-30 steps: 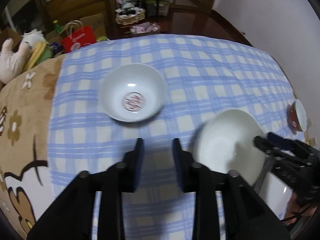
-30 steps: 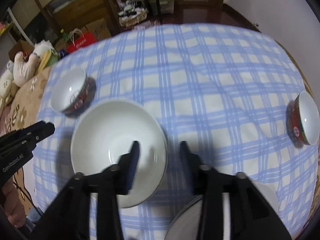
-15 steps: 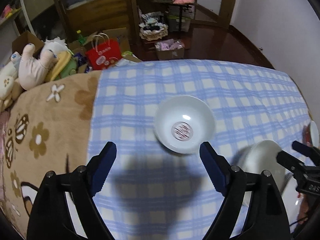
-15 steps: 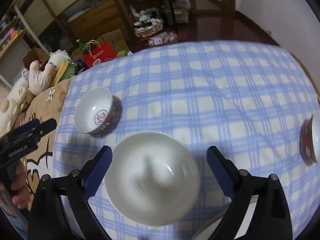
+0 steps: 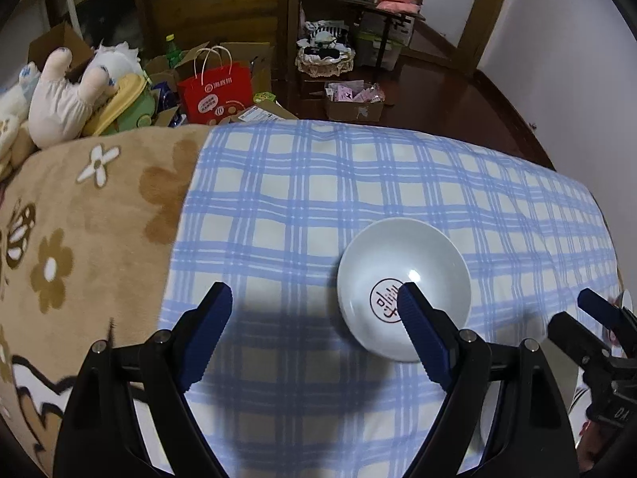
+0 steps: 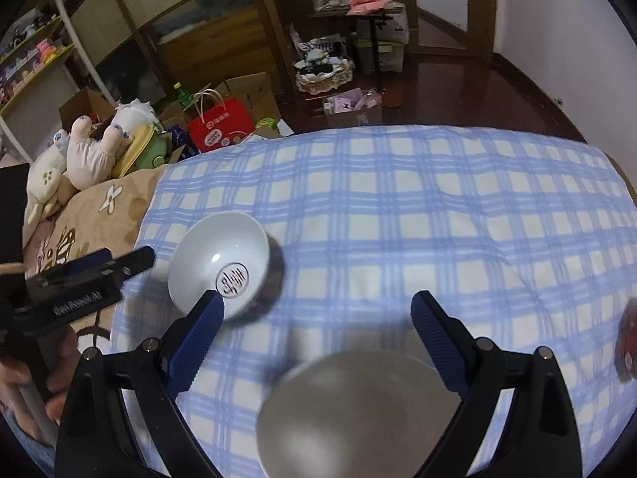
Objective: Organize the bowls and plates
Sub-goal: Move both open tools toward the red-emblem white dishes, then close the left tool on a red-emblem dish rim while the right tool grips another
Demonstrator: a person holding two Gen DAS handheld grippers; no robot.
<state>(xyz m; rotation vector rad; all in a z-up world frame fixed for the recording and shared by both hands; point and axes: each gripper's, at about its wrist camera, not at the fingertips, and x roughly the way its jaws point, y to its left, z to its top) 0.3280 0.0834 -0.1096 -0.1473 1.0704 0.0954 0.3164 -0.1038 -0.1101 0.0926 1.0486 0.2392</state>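
Observation:
A white bowl with a red mark inside [image 5: 402, 286] sits on the blue checked cloth [image 5: 358, 183]; it also shows in the right wrist view [image 6: 219, 263]. My left gripper [image 5: 314, 310] is open and empty, its right finger in front of the bowl's near side. My right gripper [image 6: 316, 312] is open and empty above a white plate [image 6: 358, 410] at the cloth's near edge. A red-sided bowl [image 6: 627, 342] is blurred at the far right. The left gripper also shows in the right wrist view [image 6: 119, 261].
A brown flowered blanket [image 5: 79, 215] covers the surface left of the cloth. Plush toys [image 5: 67, 95], a red paper bag [image 5: 217, 93] and boxes [image 5: 354, 99] lie on the floor beyond. A white wall [image 5: 557, 40] stands at the right.
Both grippers have opened wide and pulled back and up. The plate has slid toward the bottom of the right wrist view; the marked bowl now lies right of centre in the left view.

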